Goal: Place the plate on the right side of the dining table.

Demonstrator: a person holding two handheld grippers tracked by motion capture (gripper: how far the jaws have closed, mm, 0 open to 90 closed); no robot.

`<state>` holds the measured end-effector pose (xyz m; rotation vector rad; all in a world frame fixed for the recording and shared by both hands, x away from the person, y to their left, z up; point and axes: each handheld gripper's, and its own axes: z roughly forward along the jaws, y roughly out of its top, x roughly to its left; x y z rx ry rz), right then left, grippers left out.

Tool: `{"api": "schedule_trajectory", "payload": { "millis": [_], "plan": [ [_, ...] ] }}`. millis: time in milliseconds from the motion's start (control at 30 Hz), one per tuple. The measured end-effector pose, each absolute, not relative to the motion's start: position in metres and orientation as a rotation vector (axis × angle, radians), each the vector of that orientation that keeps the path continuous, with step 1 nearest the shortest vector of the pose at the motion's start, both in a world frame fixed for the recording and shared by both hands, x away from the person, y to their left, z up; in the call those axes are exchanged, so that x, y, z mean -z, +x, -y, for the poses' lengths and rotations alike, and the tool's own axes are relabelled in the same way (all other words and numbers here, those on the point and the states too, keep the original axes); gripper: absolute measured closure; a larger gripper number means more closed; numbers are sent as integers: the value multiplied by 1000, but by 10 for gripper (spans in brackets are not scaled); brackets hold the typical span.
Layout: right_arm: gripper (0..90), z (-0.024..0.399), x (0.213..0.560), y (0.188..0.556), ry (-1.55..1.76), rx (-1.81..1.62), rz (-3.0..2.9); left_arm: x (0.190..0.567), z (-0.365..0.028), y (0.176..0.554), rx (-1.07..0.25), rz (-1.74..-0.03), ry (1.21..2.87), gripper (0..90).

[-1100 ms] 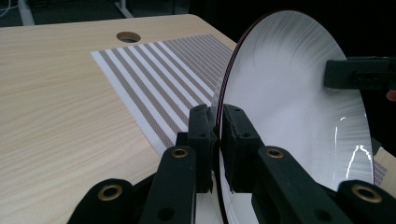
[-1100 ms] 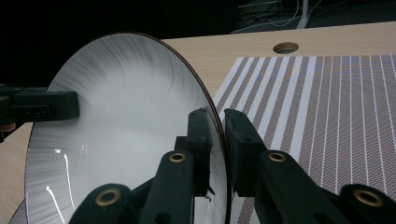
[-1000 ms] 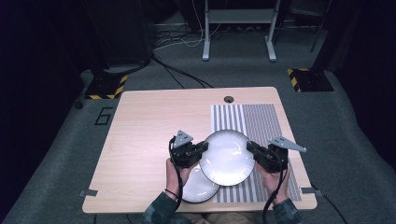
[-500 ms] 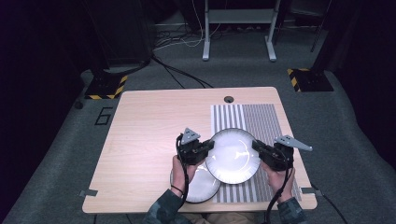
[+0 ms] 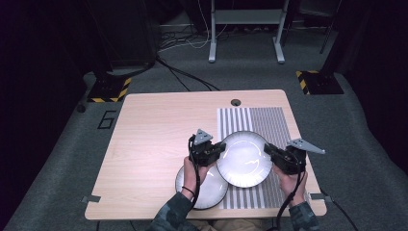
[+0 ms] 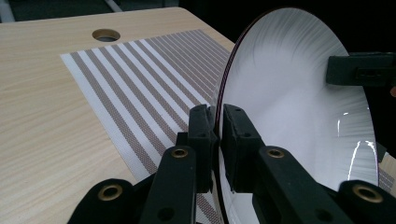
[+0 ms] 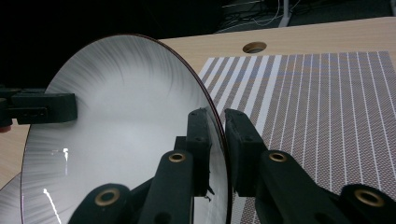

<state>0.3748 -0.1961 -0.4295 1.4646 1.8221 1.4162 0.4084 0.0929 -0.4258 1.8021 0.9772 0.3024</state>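
Clamping 1 white plate (image 5: 244, 159) by opposite rims (above placemat (image 5: 274, 120)): left gripper (image 5: 216, 147), right gripper (image 5: 270, 151).

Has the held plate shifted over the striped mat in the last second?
Yes. The plate, carried between both claws, has drifted right over the striped placemat, uncovering more of the lower plate.

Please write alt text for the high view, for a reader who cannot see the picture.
Two hand-held grippers clamp opposite edges of a white plate over a striped mat on a wooden table: left gripper, right gripper. A second white plate lies on the table, partly under the left forearm.
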Motion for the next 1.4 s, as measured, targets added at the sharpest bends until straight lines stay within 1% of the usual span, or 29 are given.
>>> {"api": "schedule_trajectory", "payload": {
  "millis": [767, 1400],
  "plan": [
    [807, 208, 439, 389, 1483, -1372, -1824, 431, -79, 427, -286, -981, 1814, 821],
    [803, 216, 439, 405, 1472, -1358, -1813, 430, -66, 442, -321, -979, 1832, 817]
  ]
}}
